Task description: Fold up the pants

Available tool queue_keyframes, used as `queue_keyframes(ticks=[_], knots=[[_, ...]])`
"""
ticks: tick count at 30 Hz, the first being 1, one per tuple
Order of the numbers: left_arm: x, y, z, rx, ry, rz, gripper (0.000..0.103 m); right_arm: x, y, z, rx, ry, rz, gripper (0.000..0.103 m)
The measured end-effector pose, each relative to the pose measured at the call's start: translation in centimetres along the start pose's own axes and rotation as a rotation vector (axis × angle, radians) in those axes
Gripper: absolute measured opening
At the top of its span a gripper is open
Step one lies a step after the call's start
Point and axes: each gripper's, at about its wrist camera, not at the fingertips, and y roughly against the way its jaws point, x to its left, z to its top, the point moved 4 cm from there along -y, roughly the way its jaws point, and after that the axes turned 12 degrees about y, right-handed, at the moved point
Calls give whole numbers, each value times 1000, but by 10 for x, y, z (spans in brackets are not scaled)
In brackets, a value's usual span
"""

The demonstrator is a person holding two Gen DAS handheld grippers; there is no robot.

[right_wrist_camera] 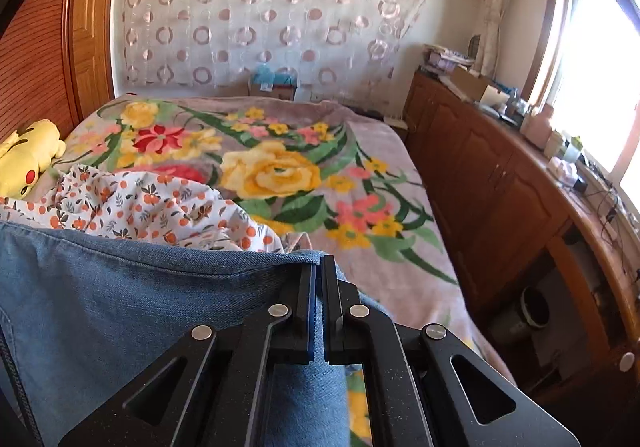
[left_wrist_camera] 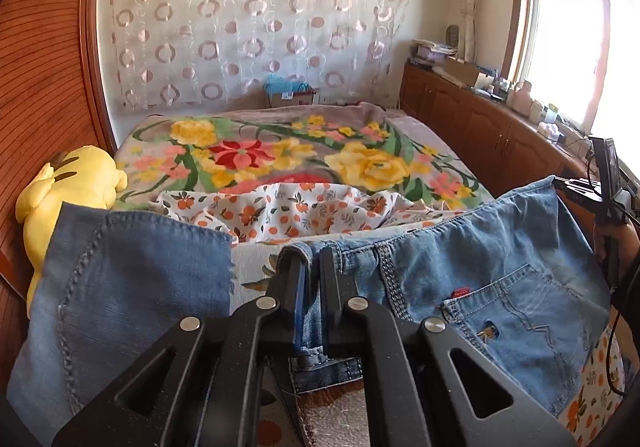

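My left gripper (left_wrist_camera: 310, 271) is clamped on the jeans' (left_wrist_camera: 500, 271) waistband, my right gripper (right_wrist_camera: 319, 279) pinches their far corner, lifting them above the floral blanket (right_wrist_camera: 392, 167). I judge the thick denim could slip free, or snag the orange-print cloth (right_wrist_camera: 132, 203).

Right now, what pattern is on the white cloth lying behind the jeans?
Small orange fruits with dark leaves on the white cloth; right wrist view shows it best.
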Motion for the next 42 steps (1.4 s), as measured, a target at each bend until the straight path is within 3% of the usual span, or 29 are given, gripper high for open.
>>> queue_keyframes(ticks=[6, 9, 11, 14, 16, 19, 28, 37, 42], knots=[[-4, 3, 6, 14, -11, -11, 6, 0, 10, 3, 5, 1, -4, 5], [-6, 8, 8, 21, -18, -13, 11, 2, 17, -1, 5, -27, 19, 16], [-12, 13, 5, 28, -36, -23, 19, 4, 24, -3, 6, -27, 12, 22], [-14, 20, 4, 18, -56, -25, 41, 9, 36, -2, -23, -19, 7, 33], [-14, 27, 3, -3, -76, -21, 57, 15, 44, -2, -40, -13, 27, 37], [-16, 32, 0, 2, -91, -20, 71, 31, 58, -6, -56, 15, 69, 39], [-45, 11, -11, 47, -113, -79, 74, 79, 71, -31, -21, 87, 238, 47], [-59, -20, -35, 128, -146, -81, 80, 71, 47, -45, 71, 84, 274, 47], [-61, -27, -41, 153, -154, -92, 80, 75, 49, -39, 47, 72, 260, 49]])
